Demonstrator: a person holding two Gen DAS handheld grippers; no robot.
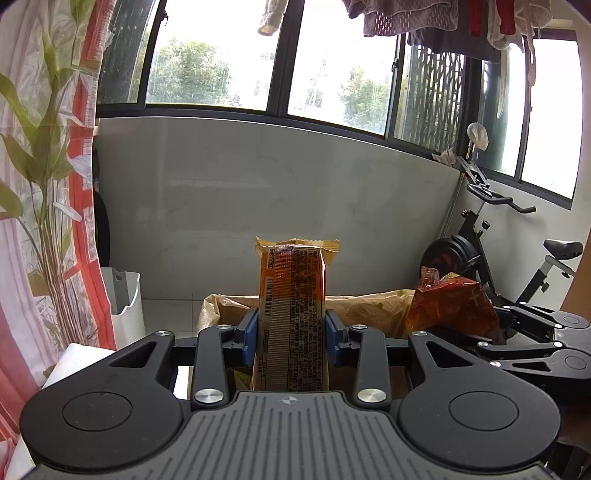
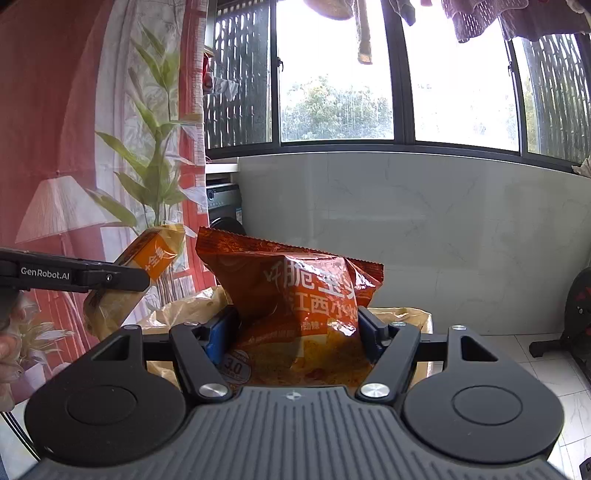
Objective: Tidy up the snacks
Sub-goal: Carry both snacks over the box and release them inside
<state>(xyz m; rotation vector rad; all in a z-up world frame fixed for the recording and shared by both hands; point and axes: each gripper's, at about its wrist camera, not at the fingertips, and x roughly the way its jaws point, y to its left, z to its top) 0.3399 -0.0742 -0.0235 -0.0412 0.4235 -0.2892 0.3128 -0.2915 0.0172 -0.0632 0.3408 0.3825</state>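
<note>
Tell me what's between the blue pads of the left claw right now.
An orange snack packet stands upright between the left claw pads, gripped on both sides, as the left wrist view shows.

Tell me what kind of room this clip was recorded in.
Probably an enclosed home balcony or laundry nook: laundry hangs above the windows, an exercise bike stands in the corner, and a washing machine sits behind the curtain.
</note>
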